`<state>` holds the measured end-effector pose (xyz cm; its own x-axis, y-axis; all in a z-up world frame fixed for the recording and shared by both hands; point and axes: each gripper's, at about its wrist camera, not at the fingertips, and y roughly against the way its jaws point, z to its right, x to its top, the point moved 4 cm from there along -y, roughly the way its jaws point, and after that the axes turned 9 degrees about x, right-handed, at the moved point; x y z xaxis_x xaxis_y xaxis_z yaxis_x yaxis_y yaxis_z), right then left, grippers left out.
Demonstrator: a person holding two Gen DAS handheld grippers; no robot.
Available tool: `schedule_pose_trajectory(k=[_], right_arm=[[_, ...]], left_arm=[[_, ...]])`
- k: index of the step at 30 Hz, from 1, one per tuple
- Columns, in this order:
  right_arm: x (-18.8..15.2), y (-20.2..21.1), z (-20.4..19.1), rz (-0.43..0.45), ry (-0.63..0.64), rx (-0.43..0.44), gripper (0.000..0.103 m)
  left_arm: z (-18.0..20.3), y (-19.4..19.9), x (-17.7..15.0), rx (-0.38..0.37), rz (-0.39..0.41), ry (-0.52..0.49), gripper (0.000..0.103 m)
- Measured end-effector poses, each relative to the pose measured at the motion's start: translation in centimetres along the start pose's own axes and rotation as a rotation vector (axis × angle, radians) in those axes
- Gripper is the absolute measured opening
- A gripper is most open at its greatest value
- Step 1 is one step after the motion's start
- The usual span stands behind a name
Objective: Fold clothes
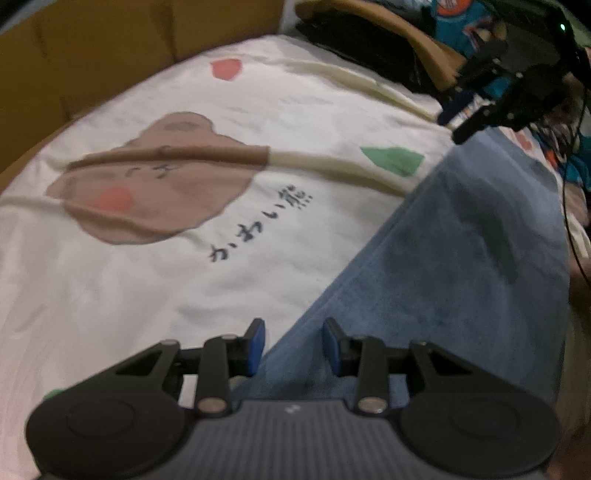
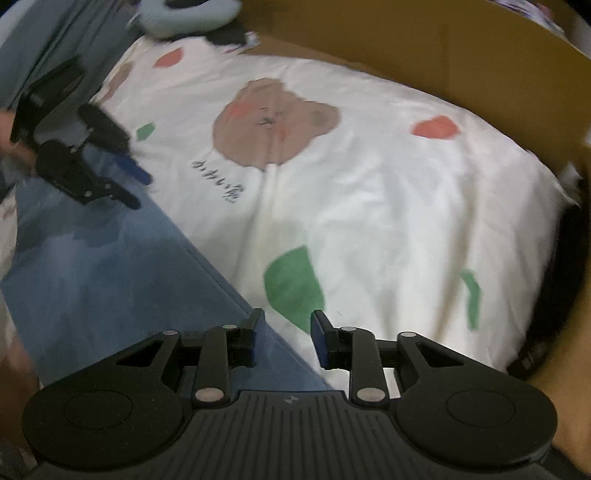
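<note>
A blue denim garment lies flat on a white bed sheet printed with a brown bear. In the left wrist view my left gripper is open over the garment's near left edge, holding nothing. My right gripper shows at the far end of the garment, fingers apart. In the right wrist view my right gripper is open over the garment's right edge, empty. The left gripper shows at the garment's far left end, open.
The white sheet with bear, red and green prints covers the bed. A brown cardboard wall borders the far side. Dark and patterned clothes pile at the left wrist view's top right. A pale blue item lies at the sheet's far end.
</note>
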<state>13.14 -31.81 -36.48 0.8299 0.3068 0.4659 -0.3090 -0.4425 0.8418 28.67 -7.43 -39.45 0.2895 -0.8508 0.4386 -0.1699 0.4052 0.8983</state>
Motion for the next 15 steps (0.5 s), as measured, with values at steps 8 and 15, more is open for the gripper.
schedule_pose_trajectory(k=[8, 15], right_arm=[[0.1, -3.4, -1.5, -0.029, 0.075, 0.093, 0.042], [1.3, -5.1, -2.6, -0.041, 0.167, 0.146, 0.042]], left_arm=[[0.8, -0.4, 0.3, -0.048, 0.006, -0.054, 0.033], [1.1, -0.1, 0.3, -0.041, 0.006, -0.134, 0.025]])
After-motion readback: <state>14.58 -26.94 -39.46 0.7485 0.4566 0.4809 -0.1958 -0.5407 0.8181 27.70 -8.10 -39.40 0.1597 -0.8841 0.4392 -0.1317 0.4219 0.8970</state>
